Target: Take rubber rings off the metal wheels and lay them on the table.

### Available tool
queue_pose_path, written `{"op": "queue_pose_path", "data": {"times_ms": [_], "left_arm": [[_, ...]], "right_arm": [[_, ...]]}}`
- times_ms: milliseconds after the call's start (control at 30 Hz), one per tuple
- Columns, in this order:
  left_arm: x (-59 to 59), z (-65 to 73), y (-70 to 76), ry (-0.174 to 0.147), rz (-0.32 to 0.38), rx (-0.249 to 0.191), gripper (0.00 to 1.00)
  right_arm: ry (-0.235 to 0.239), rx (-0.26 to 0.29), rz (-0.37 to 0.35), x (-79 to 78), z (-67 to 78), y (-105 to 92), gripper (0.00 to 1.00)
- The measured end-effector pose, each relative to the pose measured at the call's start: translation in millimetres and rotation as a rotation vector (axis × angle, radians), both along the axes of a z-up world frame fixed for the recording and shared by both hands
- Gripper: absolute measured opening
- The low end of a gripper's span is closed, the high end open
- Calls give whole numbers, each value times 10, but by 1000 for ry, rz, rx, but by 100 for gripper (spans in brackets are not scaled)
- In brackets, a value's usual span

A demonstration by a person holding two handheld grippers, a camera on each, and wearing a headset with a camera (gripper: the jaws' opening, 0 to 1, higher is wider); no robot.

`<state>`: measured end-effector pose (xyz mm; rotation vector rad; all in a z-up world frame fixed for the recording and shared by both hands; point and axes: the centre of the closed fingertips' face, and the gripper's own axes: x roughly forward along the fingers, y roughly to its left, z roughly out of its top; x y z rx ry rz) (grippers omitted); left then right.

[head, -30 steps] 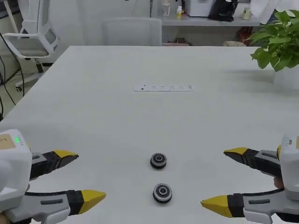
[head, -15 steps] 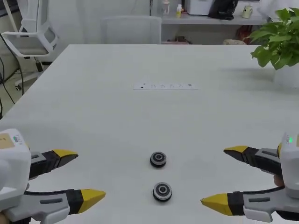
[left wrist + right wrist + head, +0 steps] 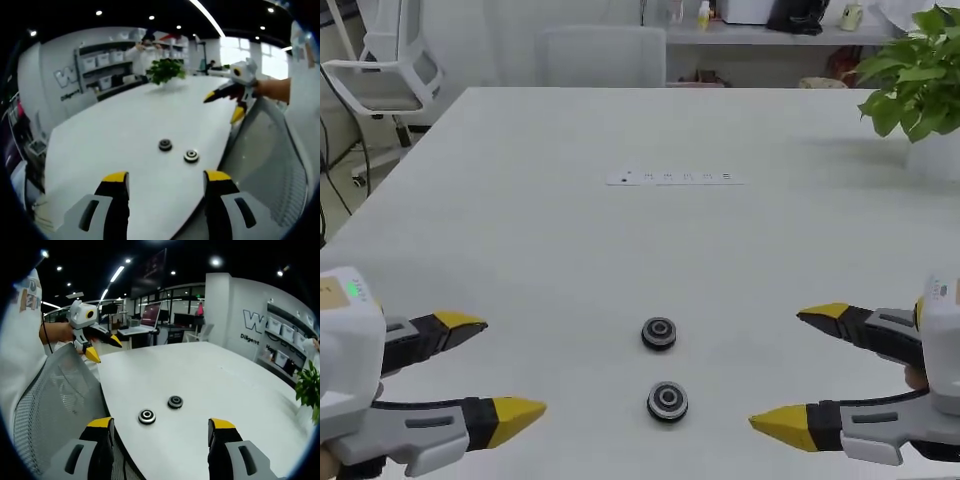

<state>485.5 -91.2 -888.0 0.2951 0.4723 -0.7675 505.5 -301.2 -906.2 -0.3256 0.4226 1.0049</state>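
The pale grey worktop (image 3: 520,220) is broad and smooth, with a leafy green plant (image 3: 912,75) at its far right corner. Two small round metal wheels, each wearing one of the black rubber rings (image 3: 667,416), lie flat close to your edge: the farther wheel (image 3: 659,334) and the nearer wheel (image 3: 667,401), near each other but apart. Your left claw (image 3: 510,366) and right claw (image 3: 778,368) hover spread wide and hold nothing, well out to either side.

The wheels are loose on a slick surface. Nudge one before you have pinned it and it will likely skid into its neighbour or towards the edge. If you pull a ring with one claw alone, the whole wheel may lift with it. A stretched ring could also snap free and fly off.
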Motion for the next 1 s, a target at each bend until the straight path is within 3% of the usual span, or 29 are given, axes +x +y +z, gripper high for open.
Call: {"op": "queue_pose_path", "data": {"times_ms": [500, 1000], "left_arm": [[123, 9, -58, -2, -28, -7, 60], [337, -27, -242, -19, -114, 37, 59]], "right_arm": [[-22, -7, 29, 142, 20, 70, 74], [-48, -24, 125, 313, -26, 263, 70]]}}
